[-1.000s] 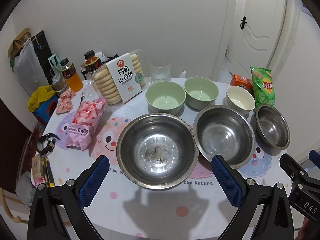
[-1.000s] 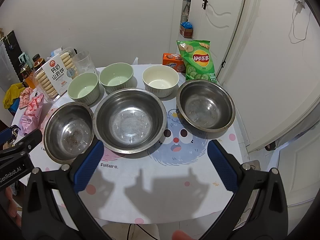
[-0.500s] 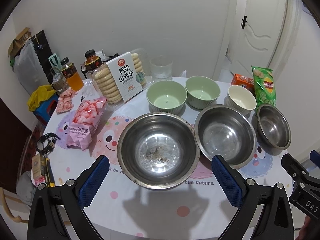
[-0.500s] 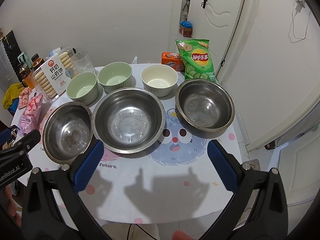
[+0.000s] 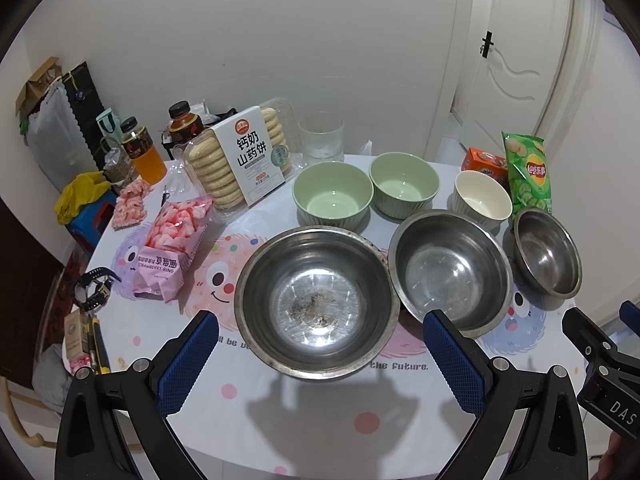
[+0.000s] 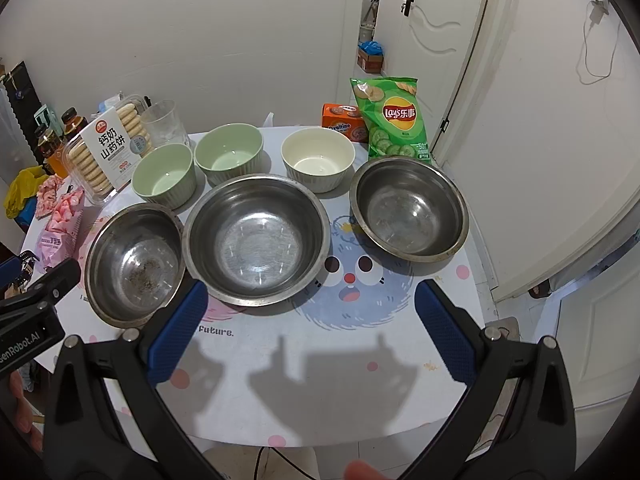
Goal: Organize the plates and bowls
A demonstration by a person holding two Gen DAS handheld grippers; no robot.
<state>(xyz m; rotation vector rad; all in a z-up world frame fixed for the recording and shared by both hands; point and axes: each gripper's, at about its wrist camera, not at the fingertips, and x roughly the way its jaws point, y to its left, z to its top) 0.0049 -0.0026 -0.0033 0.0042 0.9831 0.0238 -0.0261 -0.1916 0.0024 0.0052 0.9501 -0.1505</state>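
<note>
The three steel bowls are bare metal with a worn, scuffed shine: the left steel bowl (image 5: 318, 304) carries dull dark speckles on its floor, the middle steel bowl (image 6: 256, 240) and the right steel bowl (image 6: 409, 211) look cleaner but scratched. The two green bowls (image 5: 333, 196) (image 5: 404, 184) and the cream bowl (image 6: 318, 163) look like glazed ceramic — smooth inside, ribbed outside. The tablecloth (image 6: 340, 344) is smooth and faintly glossy. Blue finger pads (image 5: 188, 360) on the black plastic grippers are matt, finely cross-hatched rubber — the chip bag (image 6: 394, 120) is shiny foil.
</note>
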